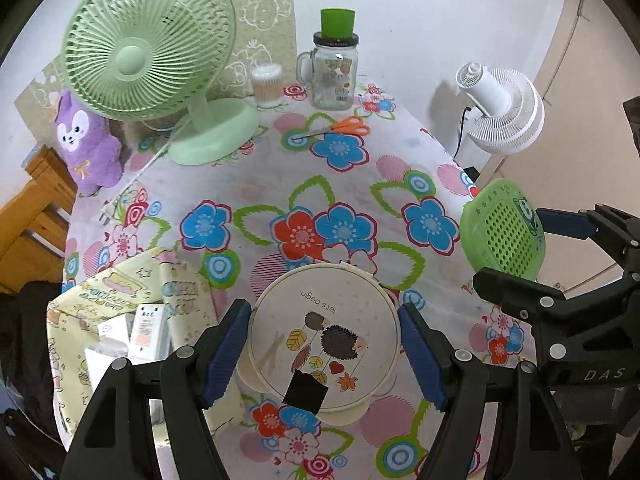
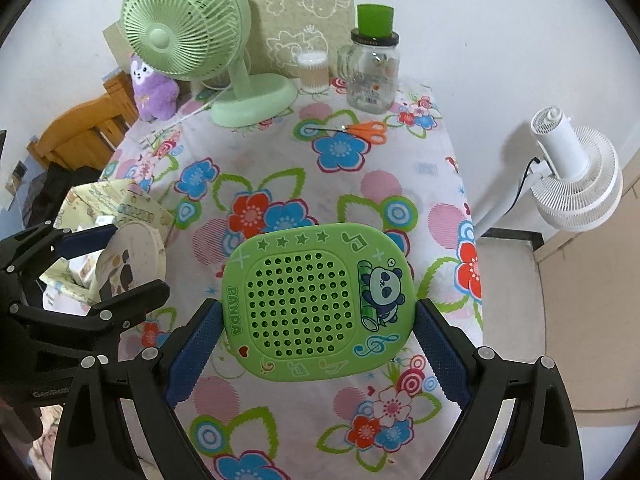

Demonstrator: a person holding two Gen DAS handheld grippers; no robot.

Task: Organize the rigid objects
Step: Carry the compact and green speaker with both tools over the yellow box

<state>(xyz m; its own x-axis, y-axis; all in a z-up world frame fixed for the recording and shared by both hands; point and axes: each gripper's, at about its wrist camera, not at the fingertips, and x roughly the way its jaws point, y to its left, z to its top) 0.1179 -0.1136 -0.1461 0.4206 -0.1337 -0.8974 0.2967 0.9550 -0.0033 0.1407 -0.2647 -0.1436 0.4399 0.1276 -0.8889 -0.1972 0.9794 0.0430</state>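
Round hedgehog tin (image 1: 325, 344): cream lid printed "lets begin", caught by its rim between the blue pads of the left gripper (image 1: 324, 354); held up over the flowered tablecloth (image 1: 256, 184), tilted toward the camera.
Left gripper state: clamped on the tin, one pad pressed to each side of the rim.
Black square (image 1: 305, 393): dark patch on the tin's lid near its lower edge; could not tell what it was.
Green panda case (image 2: 318, 304): flat, rounded, perforated face, "PANDA" lettering and a panda picture; sat between the blue pads of the right gripper (image 2: 318, 340), above the cloth.
Right gripper state: closed on the panda case, pads against its left and right edges.
Relation of the two: grippers side by side and apart, each visible at the edge of the other's view; tin to the left, case to the right.
Yellow printed box (image 1: 120, 312): open, at the table's left front edge, just beside the tin; small white cartons (image 1: 150, 332) stood inside.
Back of table: green desk fan (image 1: 148, 56) upright on its base; purple plush toy (image 1: 86, 140) to its left; cotton swab tub (image 1: 267, 84) and glass mug jar (image 1: 334, 76) to its right, a green cup (image 1: 337, 24) standing on the jar's lid.
Orange scissors (image 1: 340, 127): lay flat on the cloth in front of the jar, well apart from both grippers.
Beyond the table, right: white fan (image 2: 576, 176) on a stand by the wall.
Beyond the table, left: wooden furniture (image 1: 36, 208), only partly seen.
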